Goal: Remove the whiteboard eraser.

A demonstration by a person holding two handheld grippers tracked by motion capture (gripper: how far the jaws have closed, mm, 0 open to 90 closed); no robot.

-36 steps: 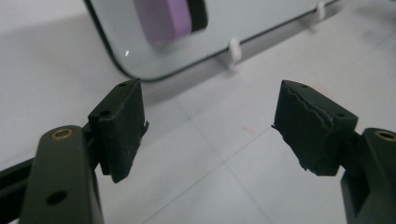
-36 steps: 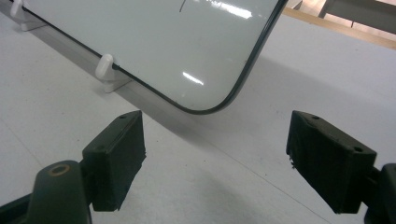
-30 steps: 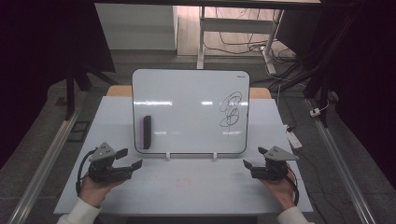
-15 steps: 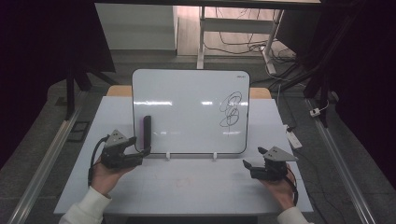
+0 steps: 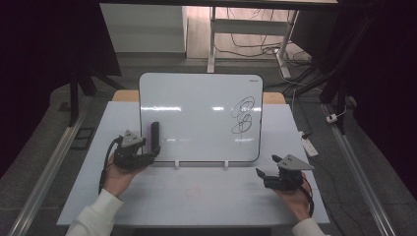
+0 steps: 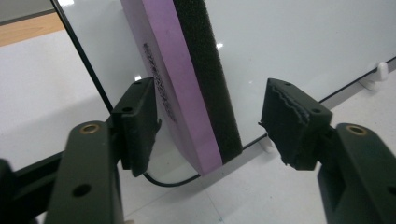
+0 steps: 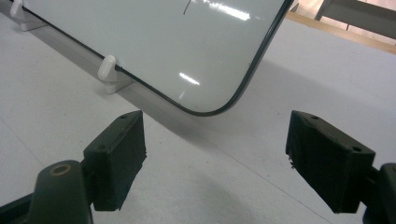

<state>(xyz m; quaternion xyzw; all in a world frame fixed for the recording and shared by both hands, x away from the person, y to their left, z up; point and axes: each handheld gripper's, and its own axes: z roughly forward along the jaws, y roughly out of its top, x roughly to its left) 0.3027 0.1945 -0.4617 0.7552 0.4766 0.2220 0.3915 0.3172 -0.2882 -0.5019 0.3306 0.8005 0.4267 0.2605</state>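
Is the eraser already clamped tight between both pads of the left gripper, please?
No: the eraser stands between the left gripper pads, but a clear gap remains at the right pad.

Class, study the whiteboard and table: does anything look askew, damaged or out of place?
Nothing stands out. The whiteboard leans upright in its white clips, with a black scribble at its right. The purple eraser clings upright at its lower left, between the left gripper's closing jaws.

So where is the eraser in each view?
High view: eraser at the whiteboard's lower left, by the left hand-held gripper.
Left gripper view: centre, between the closing jaws.
Right gripper view: not in it.
Shared landmark: the whiteboard's black bottom edge.
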